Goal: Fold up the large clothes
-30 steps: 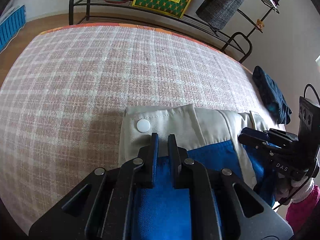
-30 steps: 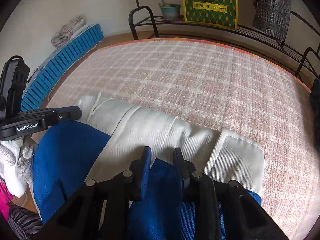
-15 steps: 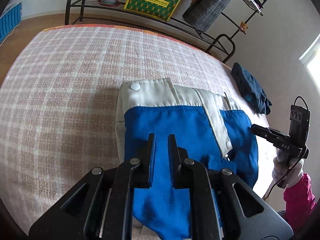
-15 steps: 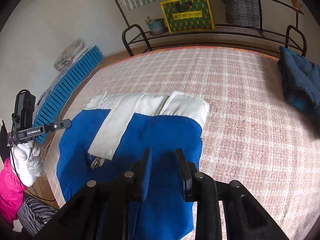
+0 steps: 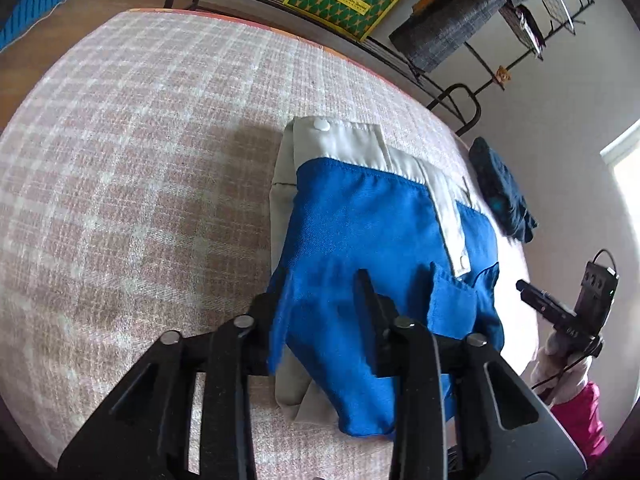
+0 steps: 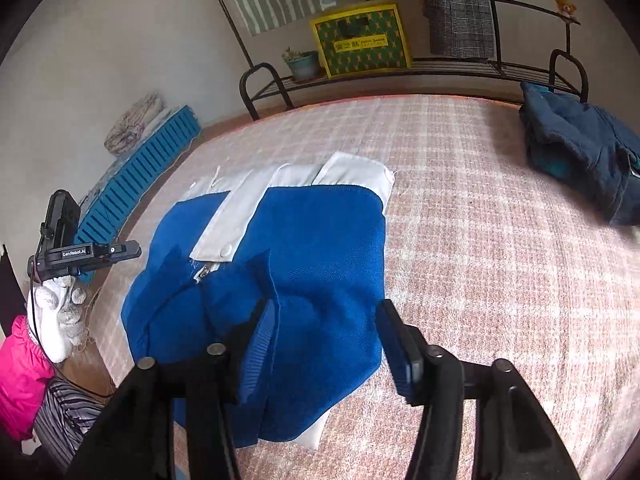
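Observation:
A blue jacket with white collar and placket lies folded on the plaid bed cover. My left gripper hovers over its near edge, jaws opening; the blue hem still drapes across the left finger but is not pinched. In the right wrist view the jacket fills the middle. My right gripper is over its near right corner, jaws opening wide, with a blue flap resting against the left finger. Each gripper shows in the other's view, held in a white-gloved hand: right gripper, left gripper.
A dark navy garment lies bunched at the bed's far right corner. Behind the bed a black metal rack holds a yellow-green bag and a potted plant. A blue slatted panel leans by the left wall.
Both grippers drew back toward the near edge of the bed and rose a little. Their jaws, shut on the blue cloth before, now stand apart, and the jacket lies folded.

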A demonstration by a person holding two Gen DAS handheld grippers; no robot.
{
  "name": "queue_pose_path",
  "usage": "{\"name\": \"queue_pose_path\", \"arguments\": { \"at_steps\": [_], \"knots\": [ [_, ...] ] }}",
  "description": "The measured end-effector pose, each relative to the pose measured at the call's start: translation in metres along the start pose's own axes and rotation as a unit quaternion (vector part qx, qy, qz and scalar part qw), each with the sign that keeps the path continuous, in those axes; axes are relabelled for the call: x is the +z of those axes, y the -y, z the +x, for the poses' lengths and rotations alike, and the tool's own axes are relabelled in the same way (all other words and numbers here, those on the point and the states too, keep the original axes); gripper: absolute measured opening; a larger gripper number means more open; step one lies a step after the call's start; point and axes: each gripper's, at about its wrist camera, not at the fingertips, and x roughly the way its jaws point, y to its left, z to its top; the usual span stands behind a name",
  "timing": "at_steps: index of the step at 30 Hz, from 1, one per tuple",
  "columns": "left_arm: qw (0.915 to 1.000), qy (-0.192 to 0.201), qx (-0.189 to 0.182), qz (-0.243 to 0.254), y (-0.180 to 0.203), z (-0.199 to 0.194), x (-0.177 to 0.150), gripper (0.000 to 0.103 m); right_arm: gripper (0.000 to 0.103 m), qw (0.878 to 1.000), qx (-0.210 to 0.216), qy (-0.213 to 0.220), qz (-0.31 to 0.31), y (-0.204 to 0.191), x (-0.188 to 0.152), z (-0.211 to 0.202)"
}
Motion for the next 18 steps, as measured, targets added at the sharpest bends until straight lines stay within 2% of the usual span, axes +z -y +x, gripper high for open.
{"name": "queue_pose_path", "arguments": {
  "at_steps": [1, 2, 5, 8, 12, 16, 18],
  "knots": [
    [0.9994, 0.007, -0.024, -0.023, -0.007, -0.005, 0.000, 0.065, 0.086, 1.000, 0.004, 0.013, 0.010, 0.004, -0.003, -0.004],
    [0.9979, 0.008, -0.046, -0.045, -0.015, -0.009, 0.001, 0.069, 0.089, 1.000, 0.008, 0.022, 0.018, 0.008, -0.006, -0.006],
    [0.9876, -0.002, -0.099, -0.122, -0.046, -0.008, 0.004, 0.069, 0.088, 0.999, 0.010, 0.013, 0.050, 0.022, -0.010, -0.002],
    [0.9719, -0.012, -0.137, -0.191, -0.074, 0.002, 0.010, 0.069, 0.084, 0.994, 0.043, -0.012, 0.099, 0.042, -0.013, 0.008],
    [0.9637, -0.036, -0.164, -0.208, -0.082, 0.021, 0.016, 0.069, 0.083, 0.983, 0.101, -0.038, 0.148, 0.059, -0.017, 0.026],
    [0.9640, -0.066, -0.164, -0.199, -0.079, 0.042, 0.023, 0.069, 0.080, 0.975, 0.130, -0.067, 0.166, 0.063, -0.019, 0.048],
    [0.9637, -0.079, -0.164, -0.196, -0.079, 0.050, 0.025, 0.069, 0.079, 0.974, 0.142, -0.069, 0.164, 0.062, -0.018, 0.055]
  ]
}}
